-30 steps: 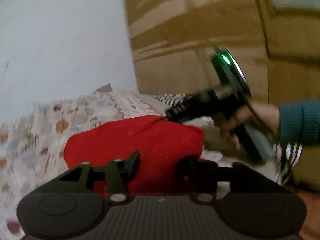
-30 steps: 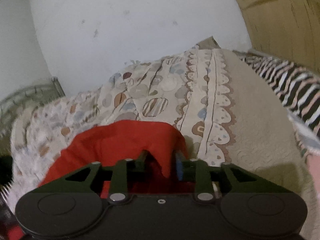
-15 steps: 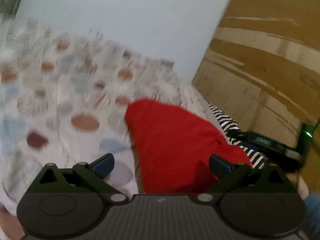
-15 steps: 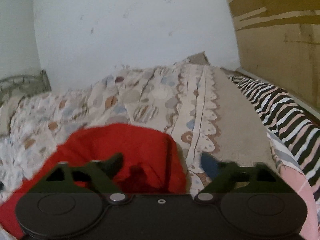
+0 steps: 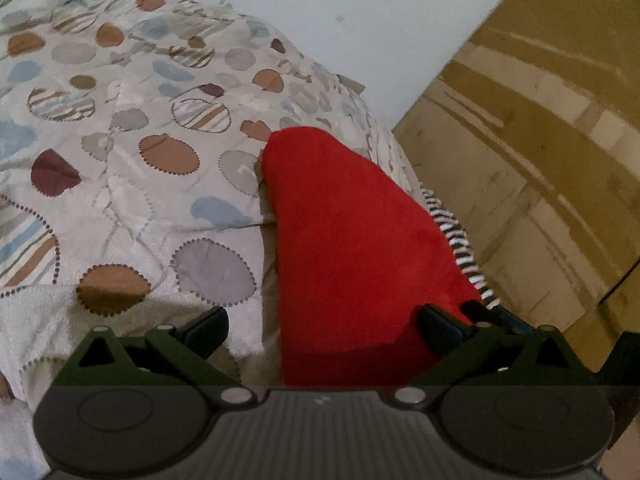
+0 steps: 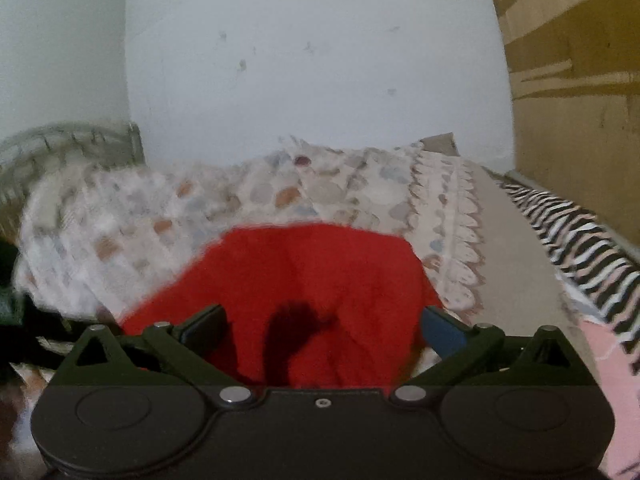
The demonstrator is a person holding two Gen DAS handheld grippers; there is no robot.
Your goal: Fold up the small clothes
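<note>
1. The red garment lies folded on the bed's quilt, beside the striped cloth.
2. Your left gripper is spread wide, pinching nothing.
3. Your right gripper is likewise spread and empty.
4. Check the edges align; smooth any bulge before the next fold.

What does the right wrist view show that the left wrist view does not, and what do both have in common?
Only the right wrist view shows a metal bed frame at the far left and a pink cloth at lower right. Only the left wrist view shows the quilt's large coloured ovals up close. Both share the red garment lying on the patterned quilt, the zebra-striped fabric, the white wall, the brown panel, and an open hand-held gripper in the foreground.
</note>
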